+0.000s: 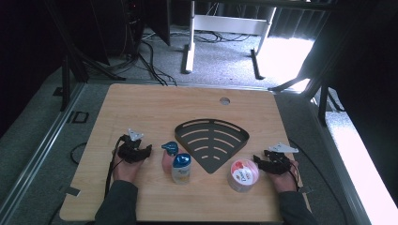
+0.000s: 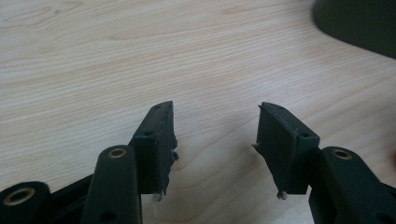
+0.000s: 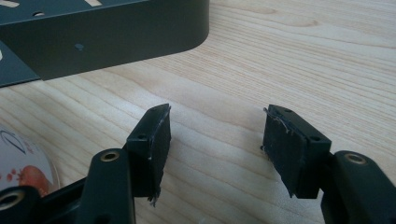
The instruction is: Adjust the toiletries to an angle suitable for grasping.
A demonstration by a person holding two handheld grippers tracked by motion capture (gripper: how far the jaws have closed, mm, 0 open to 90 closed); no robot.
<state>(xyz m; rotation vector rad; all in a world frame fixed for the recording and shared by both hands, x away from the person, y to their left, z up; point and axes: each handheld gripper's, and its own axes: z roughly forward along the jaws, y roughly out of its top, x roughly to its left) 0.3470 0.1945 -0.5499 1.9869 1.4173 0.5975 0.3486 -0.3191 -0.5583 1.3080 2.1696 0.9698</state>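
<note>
A: Where the table's near edge meets the two sleeves, what sits closest to the hands?

B: Nearest the right hand stands a round clear plastic tub with a red-and-white lid point(image 1: 242, 175), upright on the light wooden table point(image 1: 155, 103). Its printed lid edge also shows at the lower left of the right gripper view. Toward the left hand stands a small clear bottle with a blue cap point(image 1: 181, 168), and touching it, just behind, a pink bottle with a blue trigger top point(image 1: 168, 154).

A: And the grippers?

B: The right gripper point(image 1: 264, 162) rests low just beside the tub, apart from it. In the right gripper view point(image 3: 215, 128) its jaws stand moderately parted over bare wood, with nothing between the pads. The left gripper point(image 1: 146, 151) lies near the pink bottle, not touching it. Its own view point(image 2: 215, 126) shows the jaws spread about as far, also with nothing between them.

A: Farther back?

B: A black fan-shaped metal corner shelf with curved slots point(image 1: 211, 140) lies flat at mid-table, between the two grippers and beyond the bottles. Its dark wall fills the top of the right gripper view.
</note>
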